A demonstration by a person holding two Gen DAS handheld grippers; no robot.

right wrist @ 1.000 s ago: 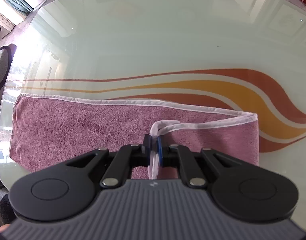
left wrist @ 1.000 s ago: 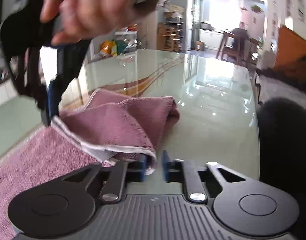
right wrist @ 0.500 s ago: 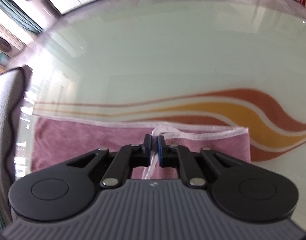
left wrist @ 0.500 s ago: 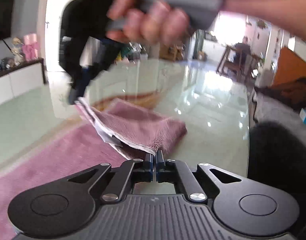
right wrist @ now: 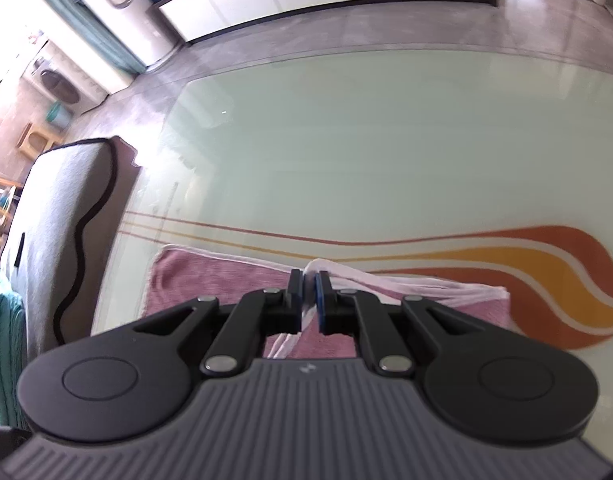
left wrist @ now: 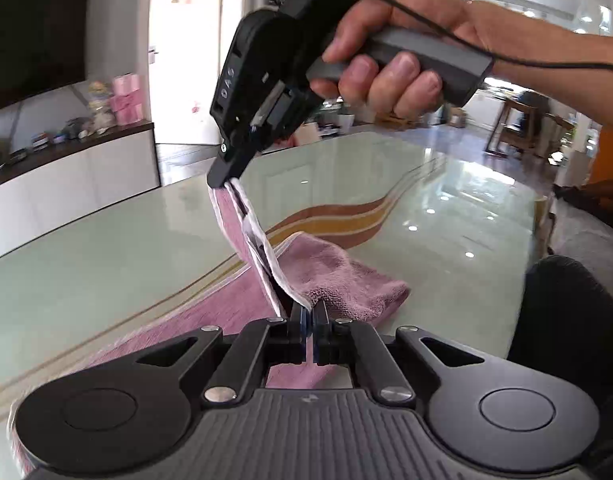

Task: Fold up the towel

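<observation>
Now both hand-held grippers, left point(left wrist: 309, 316) and right point(right wrist: 308, 286), pinch the towel point(left wrist: 338, 276) hem, lifted higher than before.

Towel point(left wrist: 338, 276): on table point(left wrist: 106, 248), edge lifted between both grippers.
Chair point(right wrist: 66, 216): left of table.

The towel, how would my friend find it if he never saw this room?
Look at the big pale green glass table with orange and yellow wavy stripes. Lying on it is the towel, pink and fuzzy with a thin white edge. It is the only cloth there, and its white edge is pinched and lifted by the left tool and the right tool.
</observation>
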